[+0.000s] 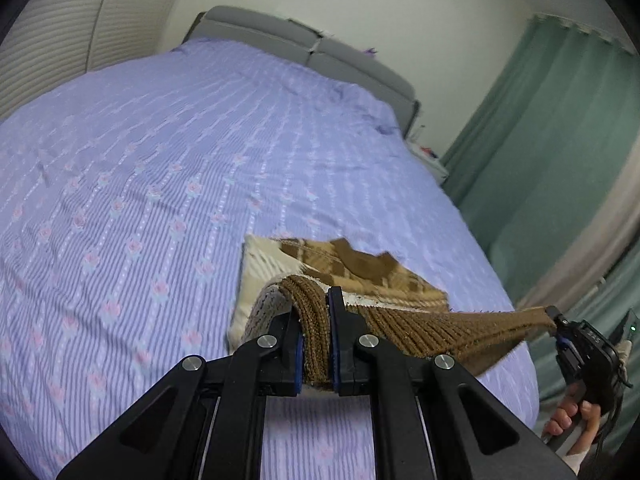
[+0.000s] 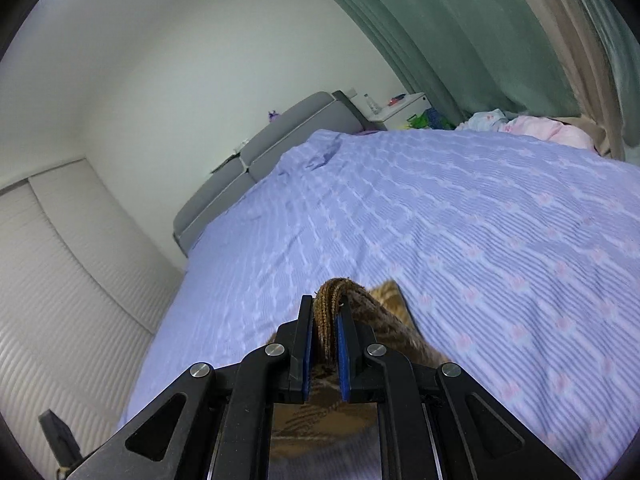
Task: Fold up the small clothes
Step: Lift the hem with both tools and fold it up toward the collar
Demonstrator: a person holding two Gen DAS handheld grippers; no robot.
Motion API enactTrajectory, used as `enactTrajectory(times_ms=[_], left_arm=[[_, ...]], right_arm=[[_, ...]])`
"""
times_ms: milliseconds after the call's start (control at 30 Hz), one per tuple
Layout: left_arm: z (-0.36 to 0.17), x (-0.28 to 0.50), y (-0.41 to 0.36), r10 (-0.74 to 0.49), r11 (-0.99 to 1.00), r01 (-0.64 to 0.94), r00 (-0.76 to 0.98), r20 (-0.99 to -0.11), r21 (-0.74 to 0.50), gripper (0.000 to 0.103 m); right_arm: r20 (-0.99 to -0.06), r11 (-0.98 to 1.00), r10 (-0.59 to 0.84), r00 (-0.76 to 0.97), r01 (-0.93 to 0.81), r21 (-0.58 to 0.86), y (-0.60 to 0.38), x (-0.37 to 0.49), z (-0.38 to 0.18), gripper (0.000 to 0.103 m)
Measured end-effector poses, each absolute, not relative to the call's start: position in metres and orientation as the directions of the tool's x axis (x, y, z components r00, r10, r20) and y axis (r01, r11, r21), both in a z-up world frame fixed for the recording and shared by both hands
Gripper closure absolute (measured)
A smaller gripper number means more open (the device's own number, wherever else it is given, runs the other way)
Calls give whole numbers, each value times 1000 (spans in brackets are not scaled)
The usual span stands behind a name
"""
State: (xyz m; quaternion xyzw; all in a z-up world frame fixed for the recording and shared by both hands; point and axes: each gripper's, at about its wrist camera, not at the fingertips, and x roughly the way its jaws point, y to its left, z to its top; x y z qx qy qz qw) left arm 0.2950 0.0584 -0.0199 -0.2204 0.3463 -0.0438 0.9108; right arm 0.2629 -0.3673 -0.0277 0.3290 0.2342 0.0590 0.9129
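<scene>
A small brown and cream knitted garment [image 1: 360, 276] is lifted over the lilac bed sheet [image 1: 160, 160]. My left gripper [image 1: 316, 300] is shut on its ribbed brown hem, which bunches between the blue pads. The hem stretches taut to the right, where my right gripper [image 1: 554, 318] pinches its other end, a hand [image 1: 572, 420] on its grip. In the right wrist view my right gripper [image 2: 326, 304] is shut on the same brown ribbed edge [image 2: 332, 316], and the rest of the garment [image 2: 392, 320] hangs below the fingers.
A grey headboard [image 1: 320, 52] closes the far end of the bed. Green curtains [image 1: 540, 140] hang along the right side. A white nightstand [image 2: 396, 110] with small items stands beside the headboard. Pink and pale bedding [image 2: 540, 126] is piled at the far edge. Ribbed white wardrobe doors [image 2: 60, 280] stand at the left.
</scene>
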Motion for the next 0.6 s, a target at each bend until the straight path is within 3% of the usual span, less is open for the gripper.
enactTrajectory(times_ms=[300, 600], left_arm=[[-70, 391, 68, -214, 885, -185, 655, -725, -428, 92], [-108, 438, 65, -208, 898, -196, 598, -774, -393, 91]], right_arm=[[-511, 829, 245, 824, 96, 551, -346, 366, -45, 92], [-636, 843, 205, 744, 195, 501, -342, 429, -100, 92]])
